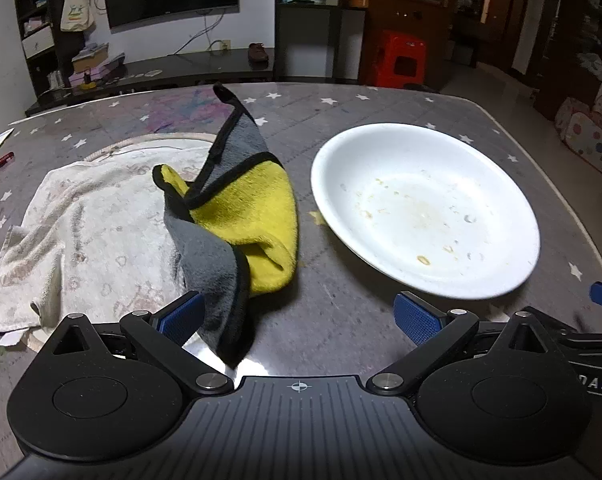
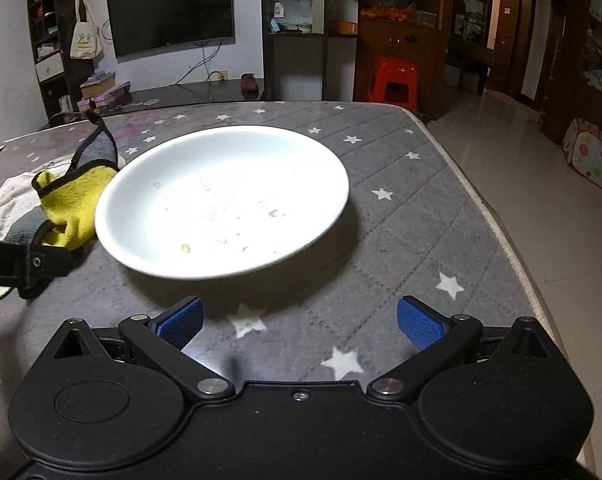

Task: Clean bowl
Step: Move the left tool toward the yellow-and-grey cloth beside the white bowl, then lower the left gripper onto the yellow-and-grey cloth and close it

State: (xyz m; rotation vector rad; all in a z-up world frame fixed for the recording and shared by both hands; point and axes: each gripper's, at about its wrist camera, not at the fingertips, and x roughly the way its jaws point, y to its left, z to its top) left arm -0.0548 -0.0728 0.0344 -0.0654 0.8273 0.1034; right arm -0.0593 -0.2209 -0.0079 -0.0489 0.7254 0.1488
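White bowl [image 1: 424,210], shallow, flecked with yellowish food residue, sits on the grey star-print surface [image 2: 413,216], with a yellow-and-grey cloth [image 1: 237,216] bunched just beside its left rim and partly over a white towel [image 1: 89,236]. Left gripper [image 1: 299,316]: fingers spread wide, grasping nothing, cloth corner hanging near one blue pad. Right gripper [image 2: 300,318]: fingers likewise released, short of the bowl's near rim.

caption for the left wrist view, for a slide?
Open left gripper beside yellow-grey cloth, dirty white bowl on star-patterned table.
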